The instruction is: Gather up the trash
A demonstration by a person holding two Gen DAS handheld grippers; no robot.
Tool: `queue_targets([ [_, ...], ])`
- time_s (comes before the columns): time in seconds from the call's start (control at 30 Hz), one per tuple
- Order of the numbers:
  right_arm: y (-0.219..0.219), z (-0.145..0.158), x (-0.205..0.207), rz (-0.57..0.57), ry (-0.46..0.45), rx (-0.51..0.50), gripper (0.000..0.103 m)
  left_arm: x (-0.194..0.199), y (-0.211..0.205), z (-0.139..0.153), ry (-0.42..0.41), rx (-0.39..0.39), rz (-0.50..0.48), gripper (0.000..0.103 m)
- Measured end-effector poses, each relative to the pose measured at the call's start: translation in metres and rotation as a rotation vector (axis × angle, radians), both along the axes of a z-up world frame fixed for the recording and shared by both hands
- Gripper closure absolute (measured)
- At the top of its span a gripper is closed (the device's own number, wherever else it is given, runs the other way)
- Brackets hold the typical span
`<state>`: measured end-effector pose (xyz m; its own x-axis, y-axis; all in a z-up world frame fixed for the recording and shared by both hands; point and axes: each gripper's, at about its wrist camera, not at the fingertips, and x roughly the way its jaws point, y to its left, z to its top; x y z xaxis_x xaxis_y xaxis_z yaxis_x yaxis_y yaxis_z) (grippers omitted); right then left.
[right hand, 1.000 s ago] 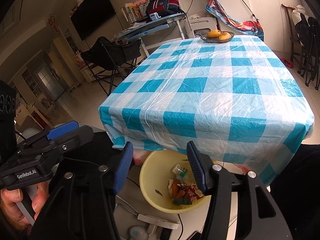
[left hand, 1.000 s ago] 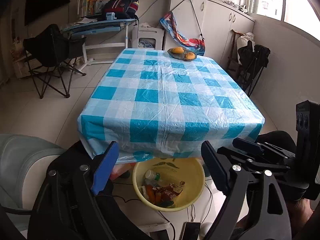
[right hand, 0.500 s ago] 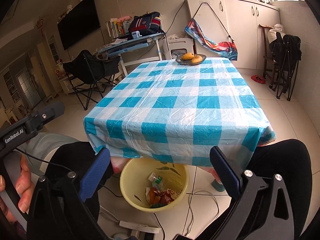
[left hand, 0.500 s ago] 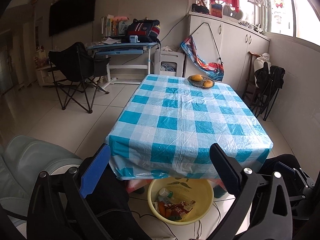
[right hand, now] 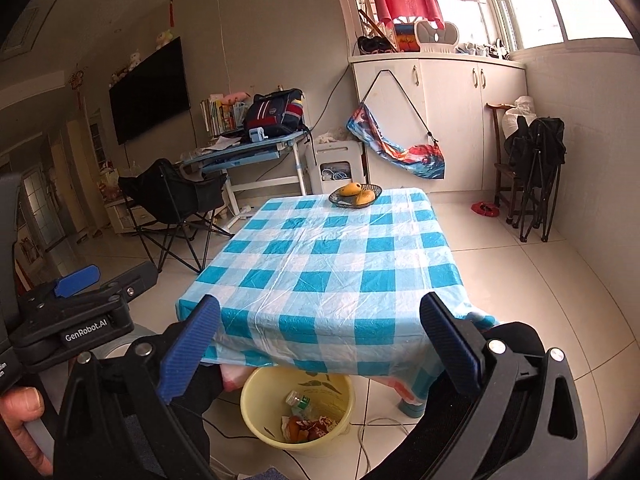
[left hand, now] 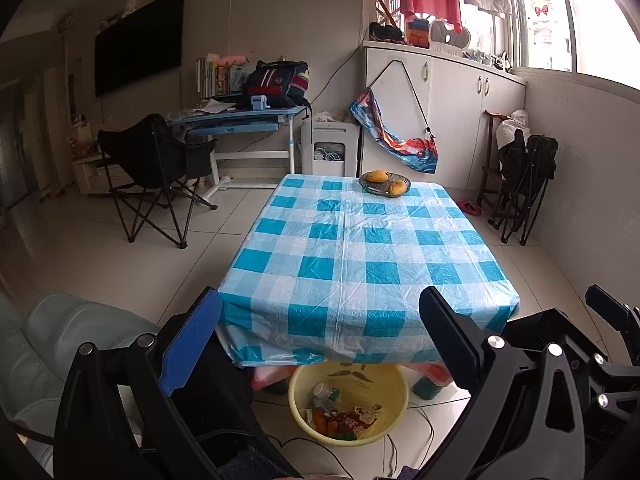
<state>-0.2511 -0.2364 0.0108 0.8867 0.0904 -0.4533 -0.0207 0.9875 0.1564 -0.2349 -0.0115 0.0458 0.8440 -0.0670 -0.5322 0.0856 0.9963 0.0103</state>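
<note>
Above the yellow basin [left hand: 348, 404], both tongs [left hand: 320, 344] [right hand: 320, 344] hover wide apart, seemingly empty.

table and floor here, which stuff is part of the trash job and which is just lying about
Job: yellow basin under the table, bottle and wrappers inside it.
Lying about: fruit bowl, checked tablecloth, folding chair, backpack.

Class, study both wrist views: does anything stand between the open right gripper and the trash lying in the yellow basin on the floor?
Partly. The tablecloth's near edge overhangs the yellow basin's far rim; the trash lies open toward the right gripper.
</note>
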Motion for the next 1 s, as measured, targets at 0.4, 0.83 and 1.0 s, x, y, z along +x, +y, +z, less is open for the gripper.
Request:
queue_targets([
  [0.4,-0.006,0.033,0.001,0.012,-0.047,0.127,0.007,-0.012,0.011,0.023,-0.035,-0.01,0.036,0.007],
  [0.83,0.022,0.017,0.001,0.051,0.02,0.051,0.007,-0.016,0.025,0.029,-0.059,-0.01,0.099,0.007],
  [1.0,0.021,0.023,-0.004,0.024,-0.023,0.029,0.007,-0.016,0.027,0.031,-0.063,-0.011,0.107,0.007],
])
